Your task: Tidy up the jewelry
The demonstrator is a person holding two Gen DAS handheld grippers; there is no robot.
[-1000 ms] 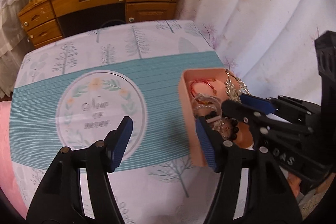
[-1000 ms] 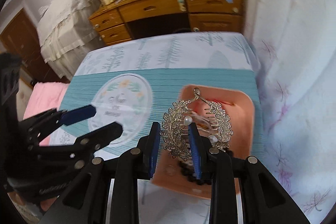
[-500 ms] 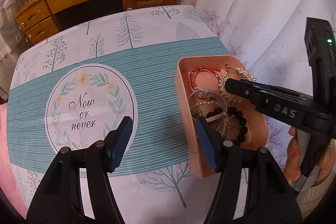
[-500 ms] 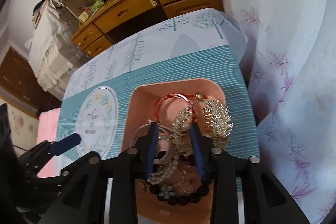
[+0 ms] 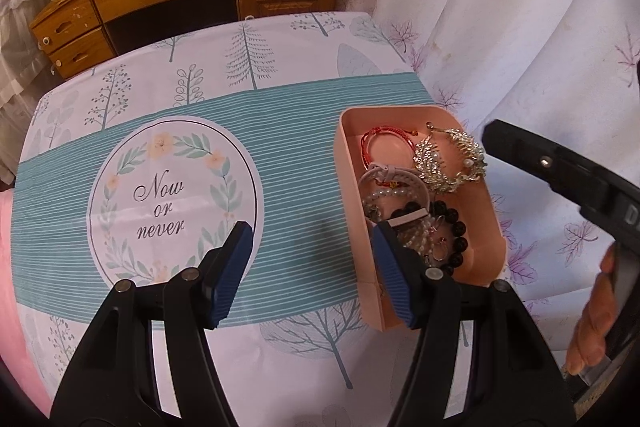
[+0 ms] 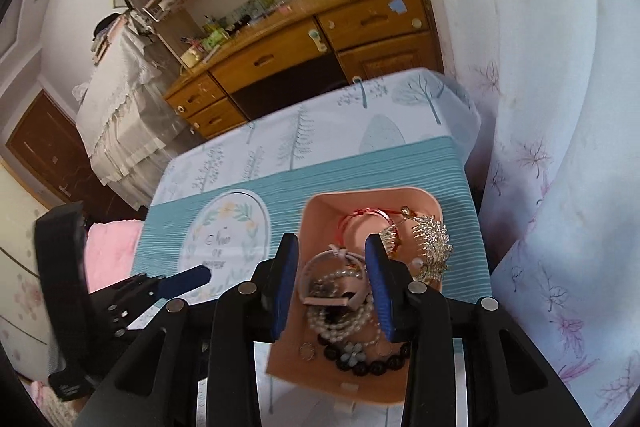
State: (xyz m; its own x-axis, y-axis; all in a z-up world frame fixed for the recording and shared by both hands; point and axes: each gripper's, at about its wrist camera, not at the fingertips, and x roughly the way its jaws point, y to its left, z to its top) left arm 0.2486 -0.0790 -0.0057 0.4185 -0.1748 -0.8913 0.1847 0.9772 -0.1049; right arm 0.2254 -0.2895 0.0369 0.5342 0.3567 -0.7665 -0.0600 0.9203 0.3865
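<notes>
Left wrist view: a table covered by a tree-print tablecloth (image 5: pixel 248 67) with a teal striped band carries a pink tray (image 5: pixel 486 227) near its right edge. The left gripper (image 5: pixel 312 273) hovers beside the tray, jaws wide, holding nothing. The right gripper (image 6: pixel 332 291) hangs above the tray, jaws apart and empty. Inside the tray lie a gold leaf-shaped hair comb (image 5: pixel 450 163), a red cord bracelet (image 5: pixel 386 143), a black bead bracelet (image 5: pixel 452 227) and pearl strands (image 6: pixel 344 319).
</notes>
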